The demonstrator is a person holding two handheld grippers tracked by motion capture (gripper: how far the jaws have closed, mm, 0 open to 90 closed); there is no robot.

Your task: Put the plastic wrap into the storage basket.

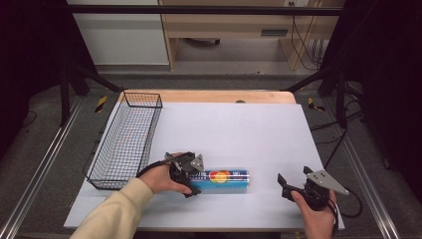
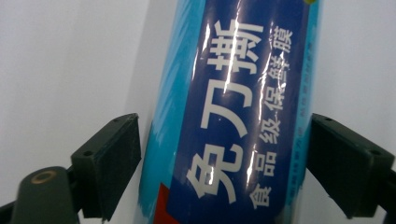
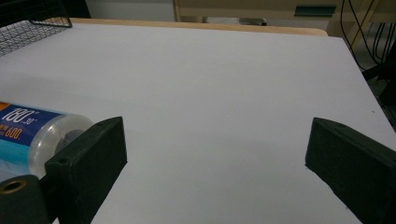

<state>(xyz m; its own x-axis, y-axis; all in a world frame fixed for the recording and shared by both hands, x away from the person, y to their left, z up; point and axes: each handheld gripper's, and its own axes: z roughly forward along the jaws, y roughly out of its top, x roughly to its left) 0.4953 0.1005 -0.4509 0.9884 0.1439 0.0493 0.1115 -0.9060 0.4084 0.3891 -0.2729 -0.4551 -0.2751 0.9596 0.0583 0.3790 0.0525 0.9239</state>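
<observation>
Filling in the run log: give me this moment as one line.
left gripper: open, fingers astride cling film roll | right gripper: open, idle | basket: left

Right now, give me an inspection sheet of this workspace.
Surface: white sheet over a wooden table.
Job's things: blue roll of cling film lying flat; empty wire basket at the left edge.
Clutter: nothing seen.
Grippers: left gripper straddles the roll, a small gap beside each pad; right gripper open, nothing between its jaws.
Cables: one trails from the right gripper; more hang by the shelf.
Surroundings: dark frame, grey floor, wooden shelving.
</observation>
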